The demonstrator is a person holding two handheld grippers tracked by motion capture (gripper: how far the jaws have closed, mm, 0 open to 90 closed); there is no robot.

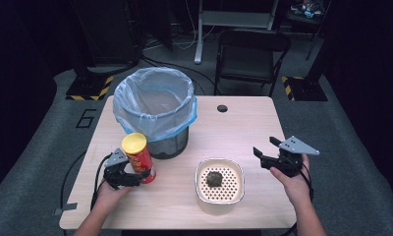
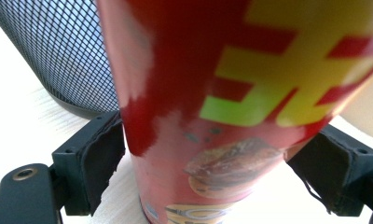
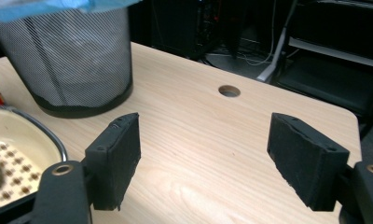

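A red crisp can (image 1: pixel 140 157) with a yellow lid stands on the table's front left, leaning slightly, just in front of the bin. My left gripper (image 1: pixel 138 177) is shut on its lower part. In the left gripper view the can (image 2: pixel 222 93) sits between the two black pads (image 2: pixel 100 158), and both pads touch its sides. My right gripper (image 1: pixel 266 146) hovers open over the right side of the table with nothing between its jaws; in its own view my right gripper (image 3: pixel 208 135) frames bare wood.
A black mesh bin (image 1: pixel 155 108) lined with a clear blue bag stands at the back left. A white dish (image 1: pixel 199 182) with a perforated insert holds a dark lump (image 1: pixel 214 178). A cable hole (image 1: pixel 222 108) is at the far edge. A folding chair (image 1: pixel 251 54) stands behind.
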